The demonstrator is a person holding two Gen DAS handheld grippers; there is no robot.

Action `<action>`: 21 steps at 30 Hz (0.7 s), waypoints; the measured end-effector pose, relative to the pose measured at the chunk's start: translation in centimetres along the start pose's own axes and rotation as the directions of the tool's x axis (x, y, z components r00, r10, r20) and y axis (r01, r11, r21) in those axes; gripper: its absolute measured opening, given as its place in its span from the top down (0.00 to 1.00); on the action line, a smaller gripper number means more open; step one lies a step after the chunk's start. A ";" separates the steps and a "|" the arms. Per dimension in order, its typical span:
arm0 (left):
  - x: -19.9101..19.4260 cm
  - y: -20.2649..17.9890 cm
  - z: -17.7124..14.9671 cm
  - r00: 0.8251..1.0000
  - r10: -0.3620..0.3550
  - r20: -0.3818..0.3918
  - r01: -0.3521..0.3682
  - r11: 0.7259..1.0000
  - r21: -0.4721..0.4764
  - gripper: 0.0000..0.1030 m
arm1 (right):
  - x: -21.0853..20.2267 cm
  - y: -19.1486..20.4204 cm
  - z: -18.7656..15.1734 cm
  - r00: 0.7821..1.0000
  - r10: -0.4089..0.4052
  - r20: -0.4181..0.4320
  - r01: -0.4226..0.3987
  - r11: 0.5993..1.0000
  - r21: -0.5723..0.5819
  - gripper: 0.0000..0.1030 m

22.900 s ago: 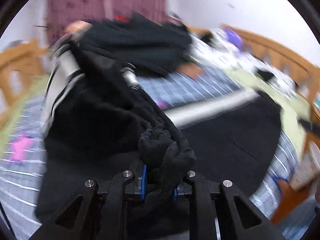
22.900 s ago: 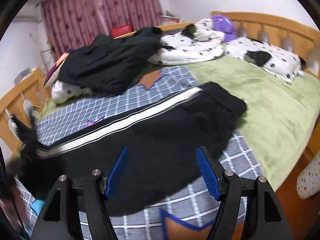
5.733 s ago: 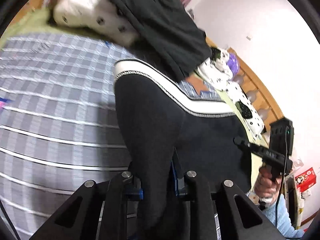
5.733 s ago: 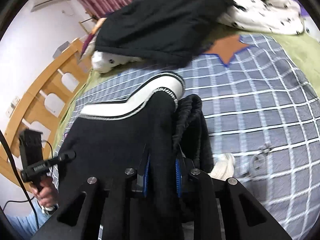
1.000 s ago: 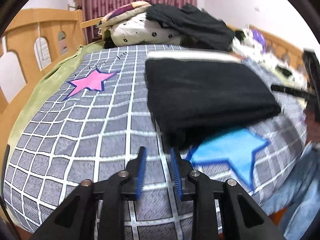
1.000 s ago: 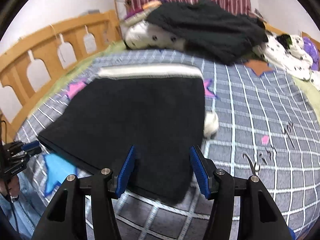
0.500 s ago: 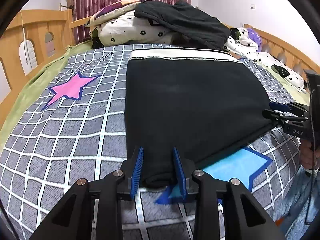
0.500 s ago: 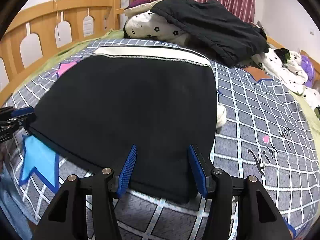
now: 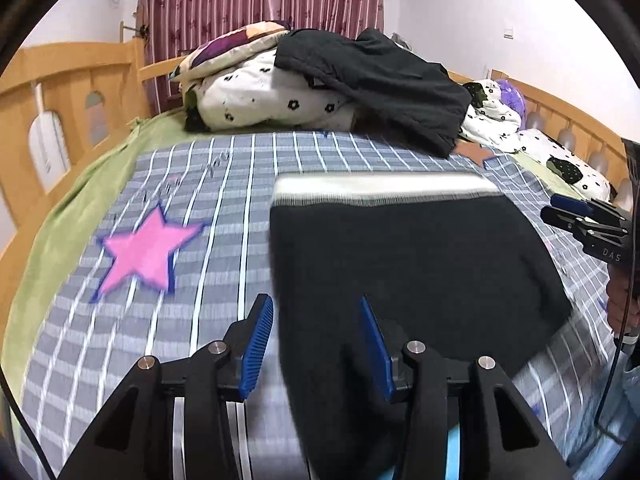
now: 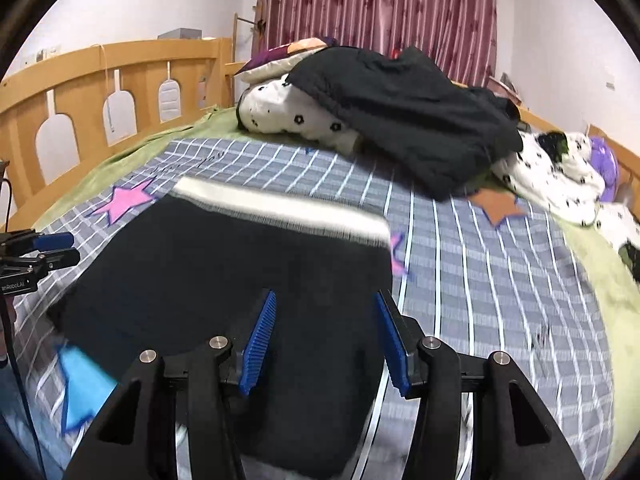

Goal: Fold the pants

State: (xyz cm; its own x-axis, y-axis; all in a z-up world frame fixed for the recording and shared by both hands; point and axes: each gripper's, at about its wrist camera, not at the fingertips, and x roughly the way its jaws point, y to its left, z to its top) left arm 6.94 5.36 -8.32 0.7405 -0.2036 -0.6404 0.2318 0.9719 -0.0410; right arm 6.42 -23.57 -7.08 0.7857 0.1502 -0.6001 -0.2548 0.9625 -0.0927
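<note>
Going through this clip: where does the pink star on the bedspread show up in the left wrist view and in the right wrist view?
Left wrist view: the pink star lies left of centre, to the left of the folded black pants.
Right wrist view: the pink star is small, at mid-left, just beyond the pants' far left corner.
Shared landmark: the white stripe along the pants' far edge.

Both wrist cams low, close over bed, facing curtain; share pants.
</note>
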 end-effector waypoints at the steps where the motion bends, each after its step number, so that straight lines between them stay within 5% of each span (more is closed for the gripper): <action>1: 0.7 0.0 1.1 1.000 -0.005 0.009 0.005 1.000 0.006 0.58 | 0.6 0.0 0.8 1.000 -0.004 0.003 0.004 1.000 -0.010 0.51; 8: 7.1 -1.2 6.2 1.000 0.003 0.017 -0.004 0.999 0.045 0.53 | 7.3 -0.7 6.4 1.000 0.013 0.003 -0.013 1.000 -0.017 0.51; 13: 12.5 -1.0 4.9 0.994 0.004 -0.109 0.000 0.999 0.039 0.46 | 13.9 -0.4 4.0 0.991 -0.030 -0.131 0.018 0.995 -0.097 0.52; 21: 13.5 -0.7 7.1 0.996 0.051 -0.072 -0.047 0.997 0.058 0.39 | 12.7 -2.6 5.9 0.993 0.075 -0.089 -0.069 0.995 0.066 0.57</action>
State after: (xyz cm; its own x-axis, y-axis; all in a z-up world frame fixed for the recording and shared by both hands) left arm 21.28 1.10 -11.52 0.7043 -0.1446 -0.6950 0.2327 0.9720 0.0336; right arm 20.44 -22.85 -9.75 0.7110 0.2013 -0.6738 -0.2708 0.9626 0.0018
